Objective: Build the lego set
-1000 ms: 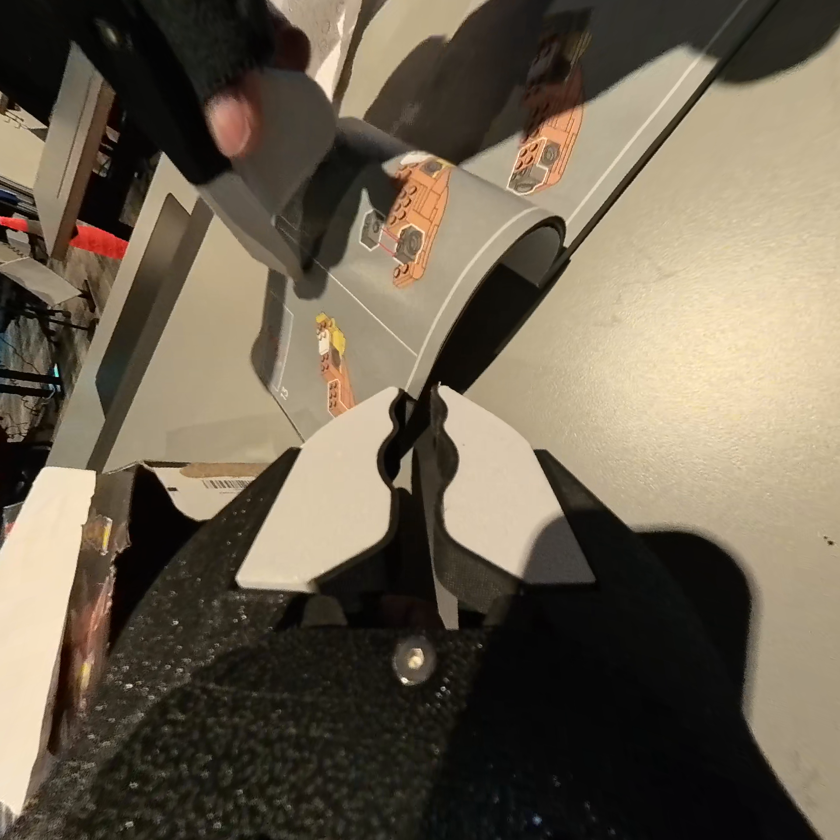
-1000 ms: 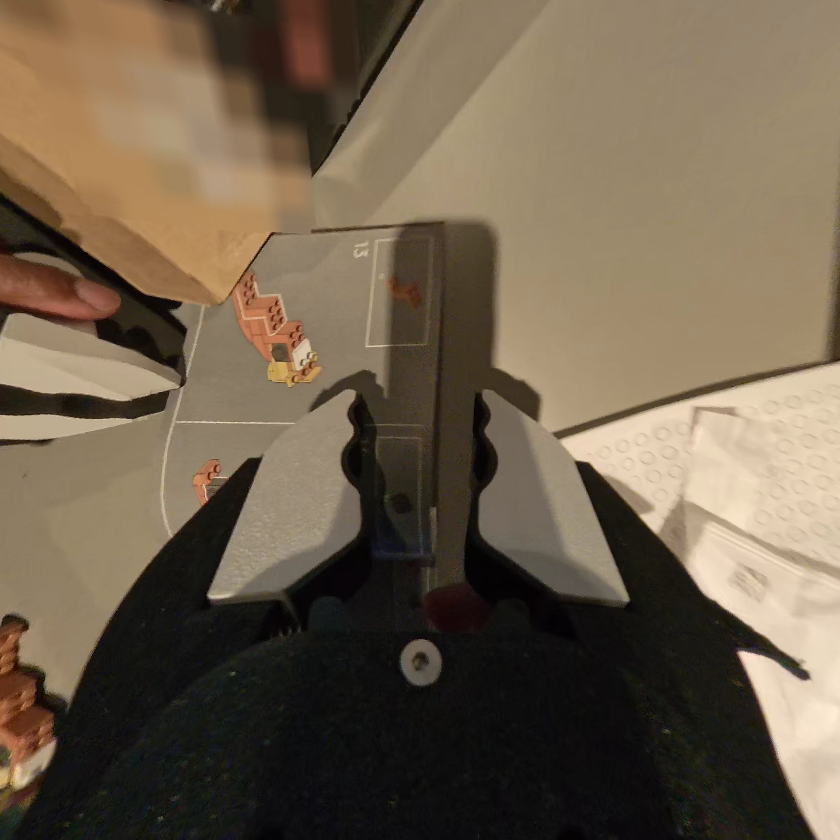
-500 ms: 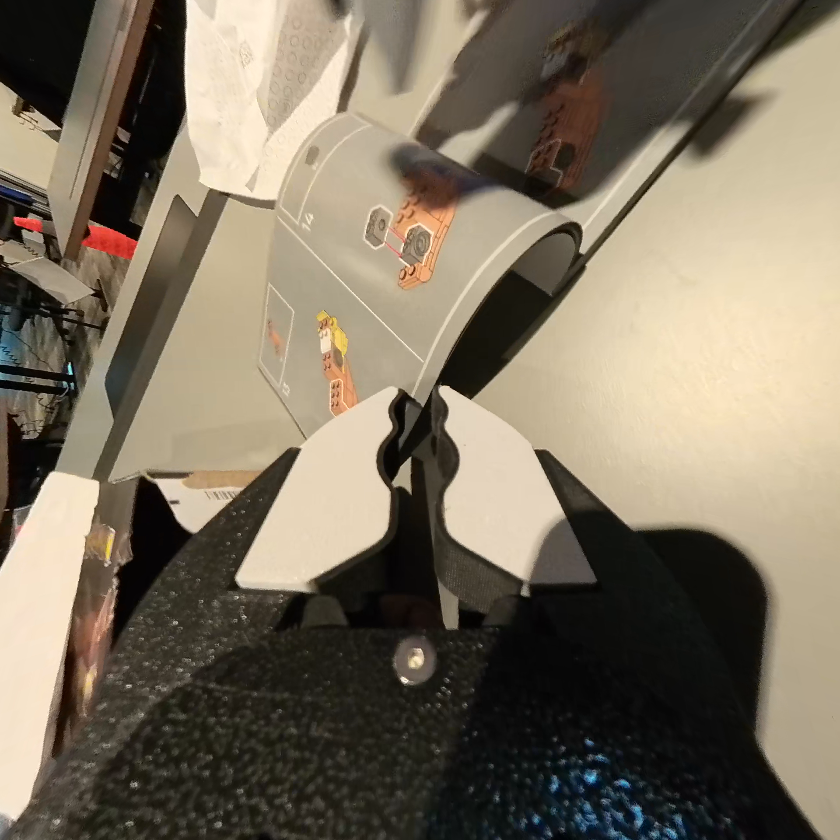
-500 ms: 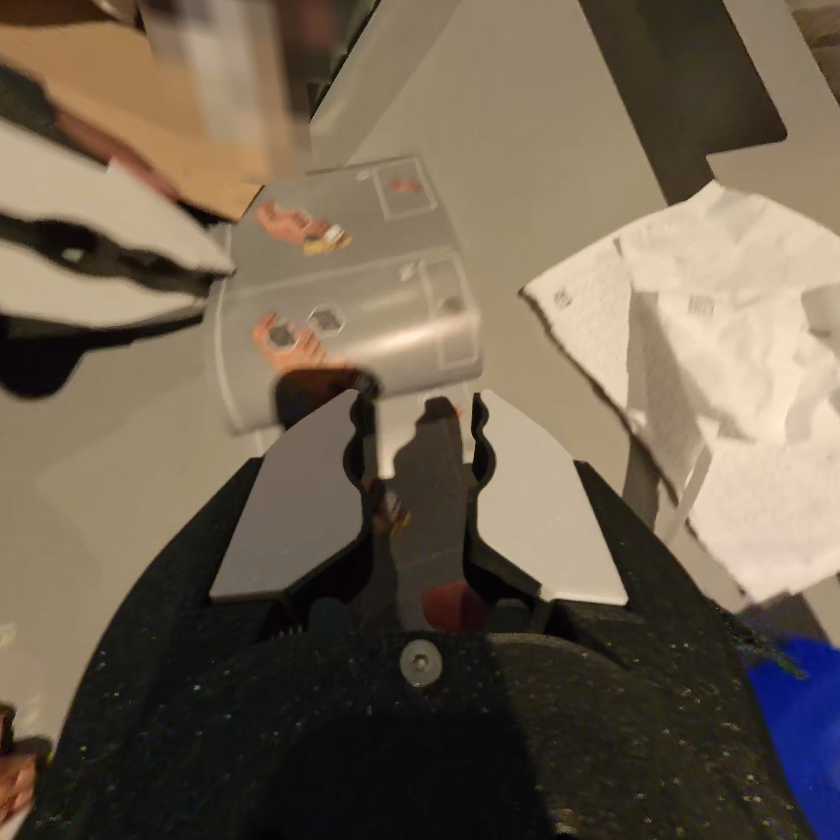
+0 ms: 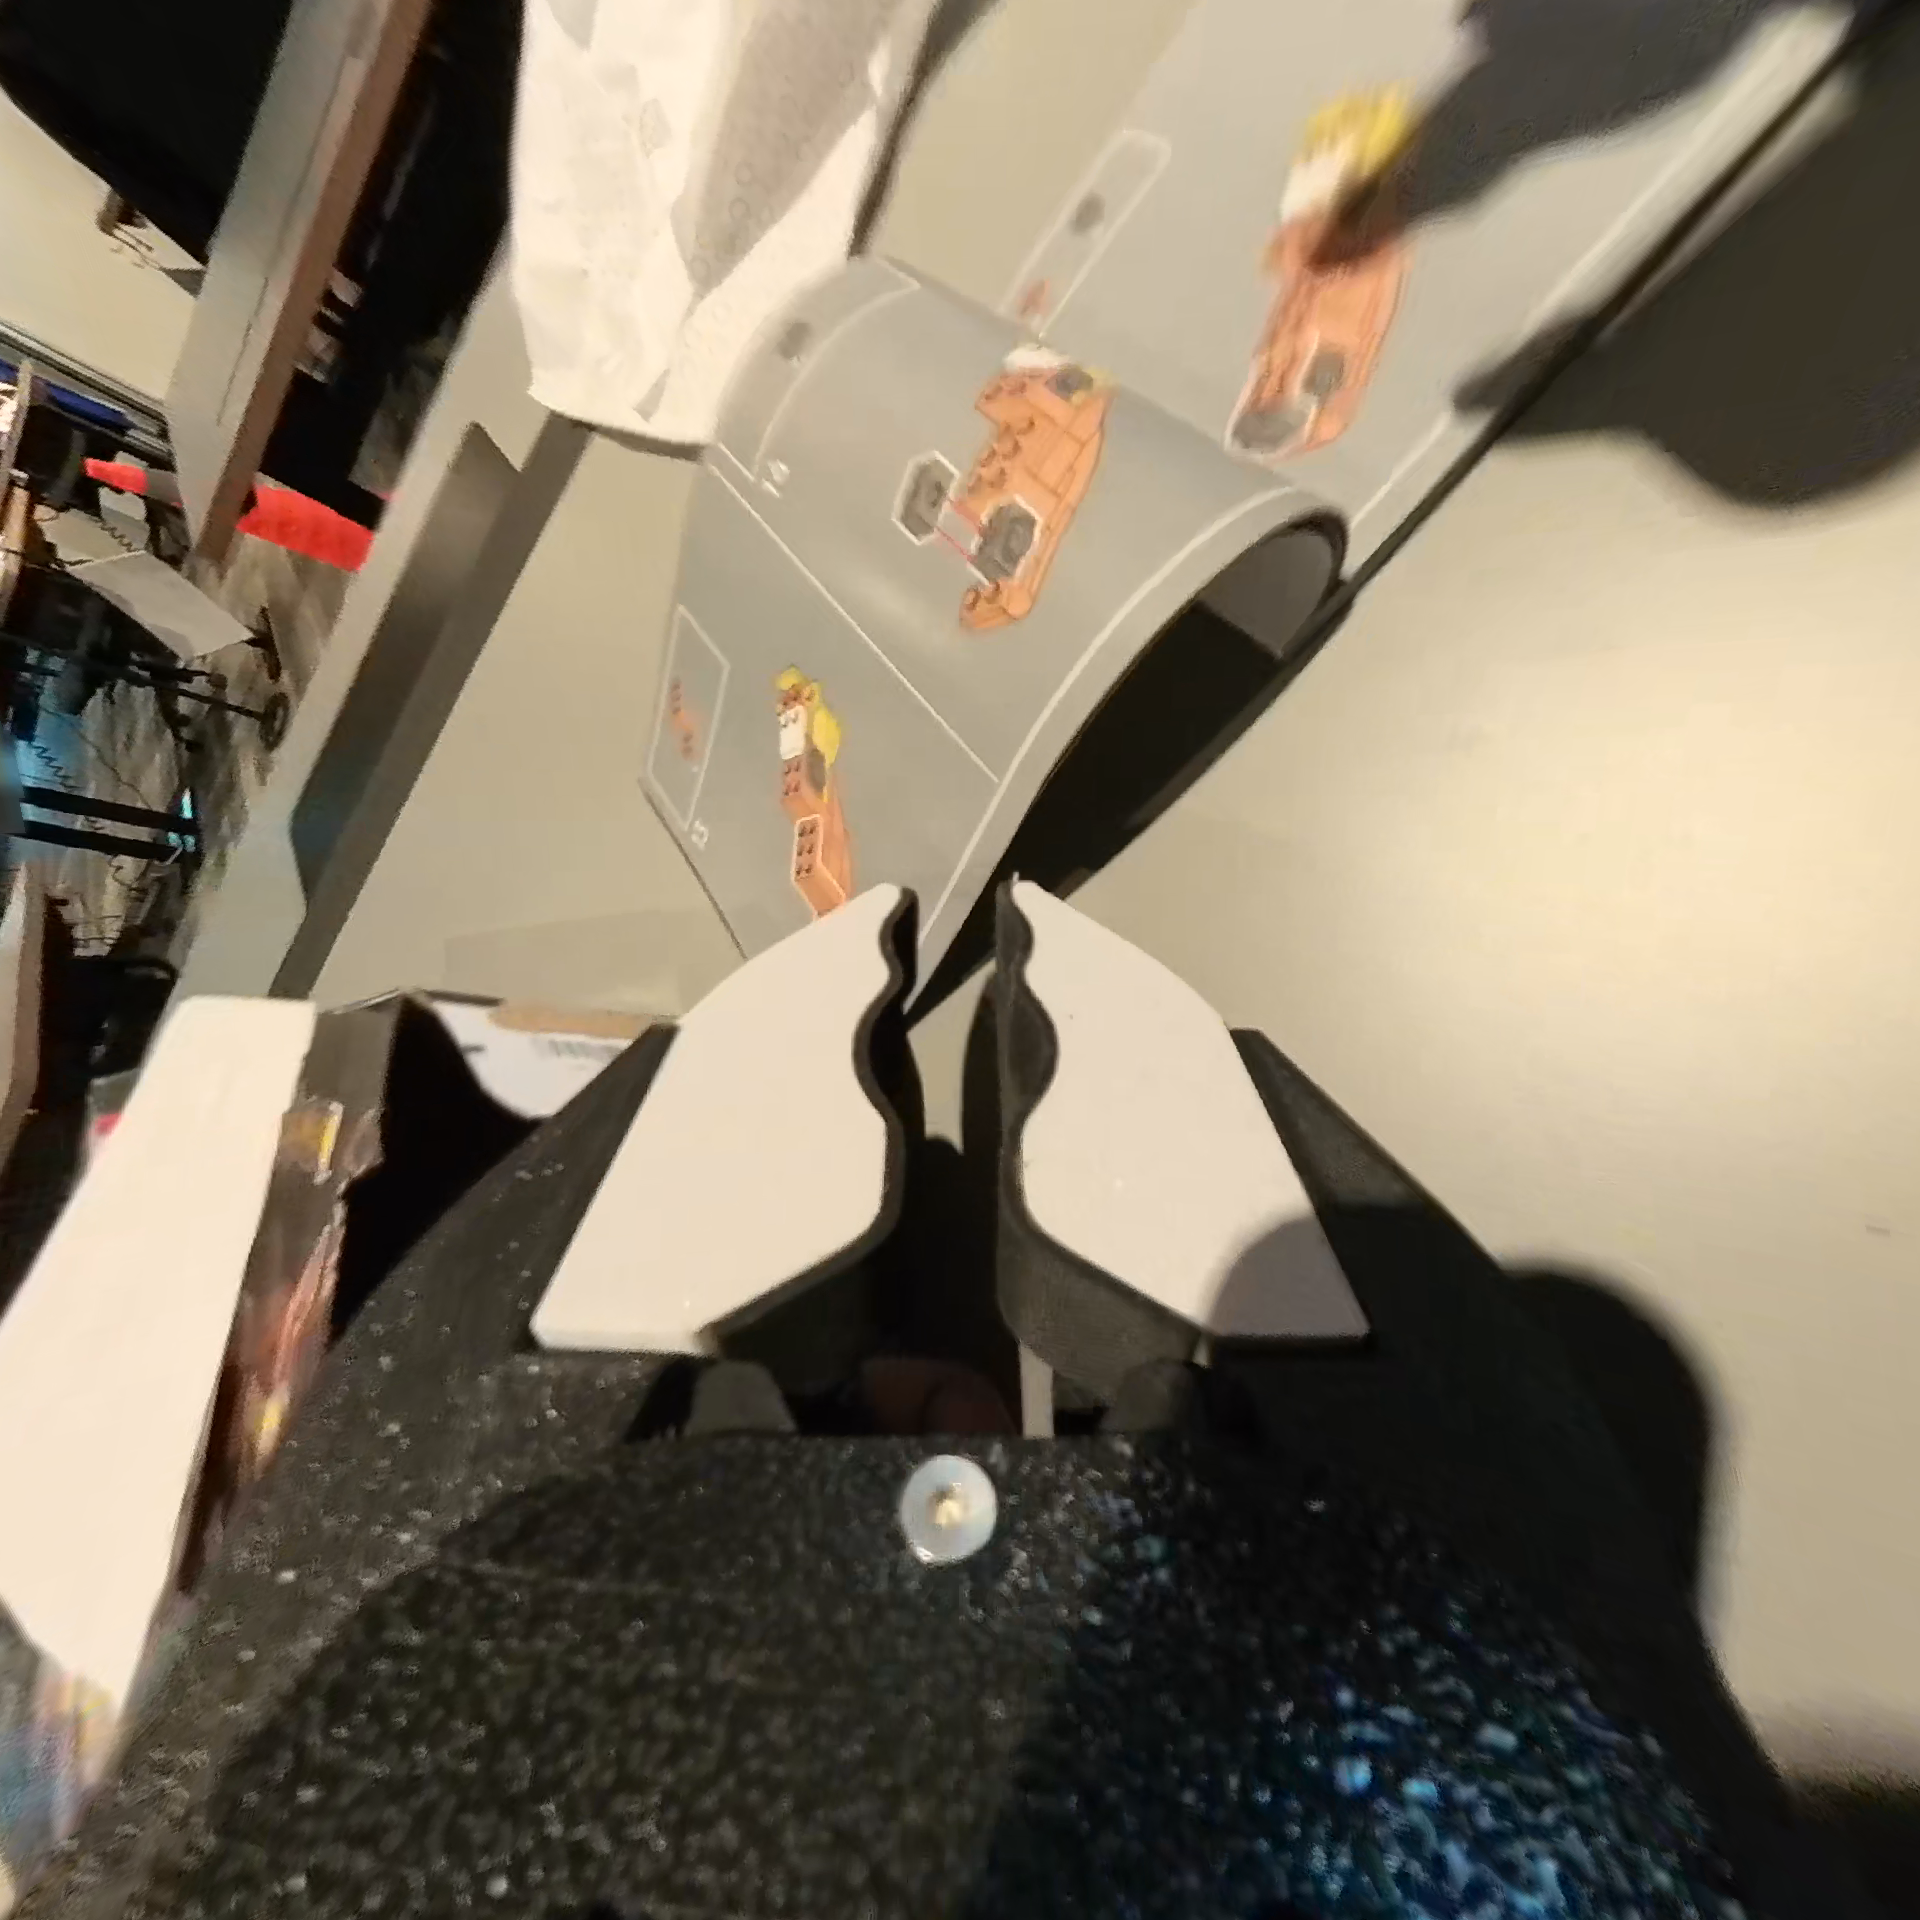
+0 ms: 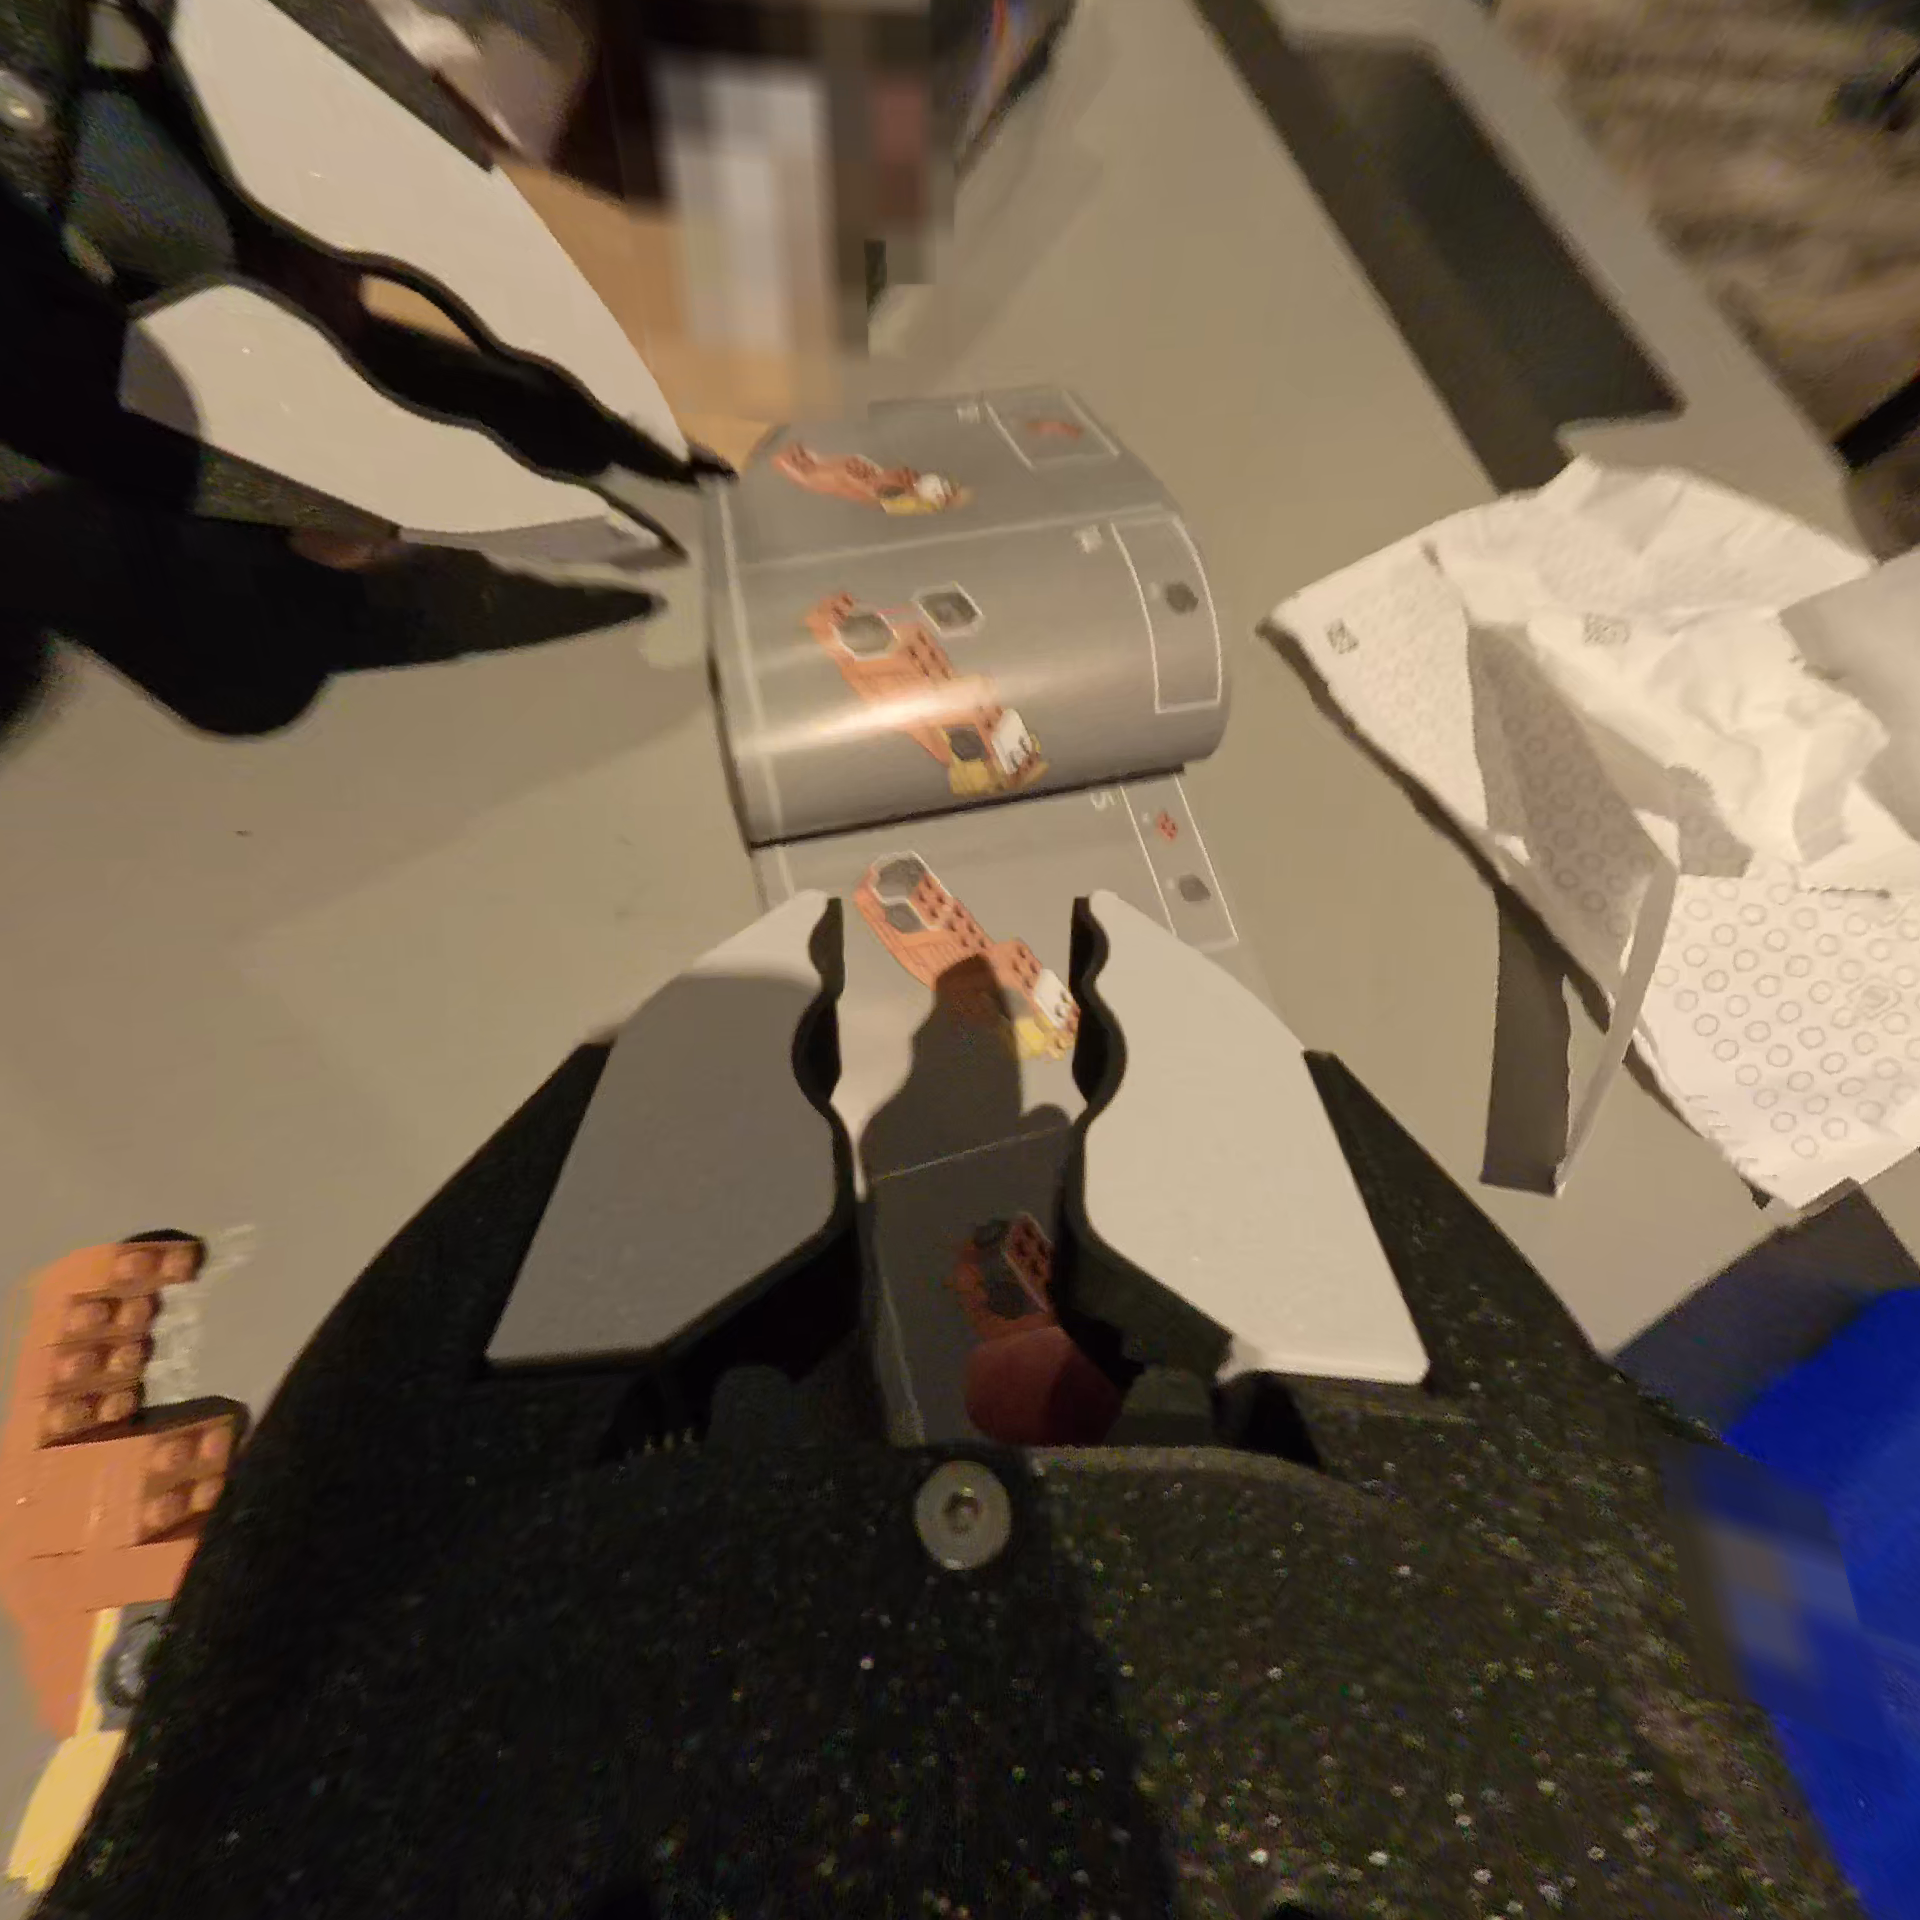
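The grey instruction booklet [image 5: 883,582] lies open on the grey table [image 5: 1507,935], with one page curled up in an arch. My left gripper [image 5: 956,914] is shut on the near edge of that curled page. In the right wrist view the booklet [image 6: 966,665] lies straight ahead, and the left gripper [image 6: 665,509] pinches its far left corner. My right gripper [image 6: 956,914] is open and empty, hovering above the flat lower page. A partly built orange lego model [image 6: 104,1403] sits at the lower left, beside the right gripper.
Torn white paper bags [image 6: 1662,831] lie right of the booklet and also show in the left wrist view [image 5: 675,208]. A blue thing [image 6: 1818,1475] is at the lower right. A cardboard box [image 5: 135,1299] stands left of the left gripper. One gripper's finger ends stand about 12 centimeters off the other's. The partly built orange lego model [image 6: 104,1403] lies some 15 centimeters from my right tips, 20 centimeters from my left tips.
My right gripper has pulled back from the booklet, which now shows more of its pages. The left gripper still holds the curled page edge. The hand seen a second ago is gone.
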Tool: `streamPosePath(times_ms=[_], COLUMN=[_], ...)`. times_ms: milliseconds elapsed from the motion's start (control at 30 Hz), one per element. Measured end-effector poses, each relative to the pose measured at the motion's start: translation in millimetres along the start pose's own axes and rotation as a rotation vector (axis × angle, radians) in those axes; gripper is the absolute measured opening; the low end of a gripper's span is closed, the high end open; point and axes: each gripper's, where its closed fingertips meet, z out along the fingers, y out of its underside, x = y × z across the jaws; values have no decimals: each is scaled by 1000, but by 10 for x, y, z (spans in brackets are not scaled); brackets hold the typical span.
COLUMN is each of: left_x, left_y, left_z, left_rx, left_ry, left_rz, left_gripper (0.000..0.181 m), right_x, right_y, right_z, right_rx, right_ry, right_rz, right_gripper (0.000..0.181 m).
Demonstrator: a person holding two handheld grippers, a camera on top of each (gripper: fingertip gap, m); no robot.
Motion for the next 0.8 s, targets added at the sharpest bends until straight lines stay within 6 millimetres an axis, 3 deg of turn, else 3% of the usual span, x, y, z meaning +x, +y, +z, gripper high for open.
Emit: streamPosePath(times_ms=[100, 267, 433, 533, 667, 800], left_x=[-27, 71, 250, 350, 454, 543], left_y=[-223, -898, -1343, -1498, -1514, -1514], left_z=[-174, -455, -518, -442, -276, -401], left_rx=[142, 549, 719, 751, 772, 844], left_ry=[-3, 113, 235, 340, 412, 479], left_rz=[-99, -369, -342, -349, -406, -431], left_gripper=[14, 11, 0, 0, 0, 0], right_x=[-103, -128, -223, -274, -378, -448], right_y=[-63, -99, -84, -27, 26, 88], right_z=[-95, -283, -499, -569, -637, -613], right_rx=[102, 263, 376, 397, 443, 448], right_ry=[11, 49, 39, 33, -17, -51], right_rz=[-26, 43, 39, 54, 113, 107], right_gripper=[37, 30, 6, 0, 0, 0])
